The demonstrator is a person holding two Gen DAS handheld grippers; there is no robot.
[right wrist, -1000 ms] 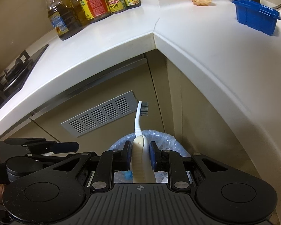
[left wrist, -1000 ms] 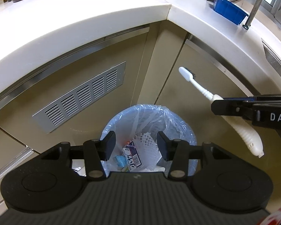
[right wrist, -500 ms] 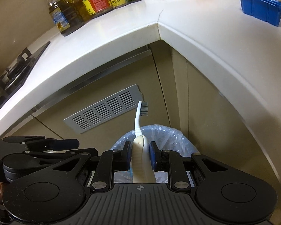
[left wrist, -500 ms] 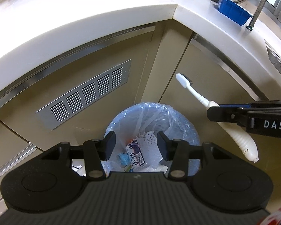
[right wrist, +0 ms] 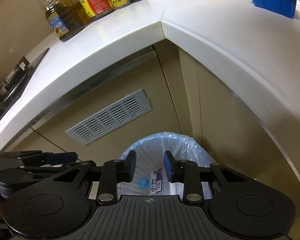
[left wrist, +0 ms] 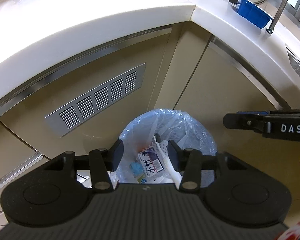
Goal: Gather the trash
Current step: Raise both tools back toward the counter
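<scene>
Right tongs (right wrist: pixel 149 167), jaws just opened, hold nothing and hang above the lined bin (right wrist: pixel 192 150). Toothbrush (left wrist: pixel 165 157) lies inside the bin beneath the left tongs (left wrist: pixel 145 155), long axis tilted, bristle head pointing up and away, handle toward the tongs. Left tongs stand partly open, empty.

both hand-held grippers (left wrist: pixel 145 153) (right wrist: pixel 150 165) open, empty

Black ribbed gripper bodies, silver screws, fingers (right wrist: pixel 131 165) blue-padded, white "DAS" lettering
</scene>
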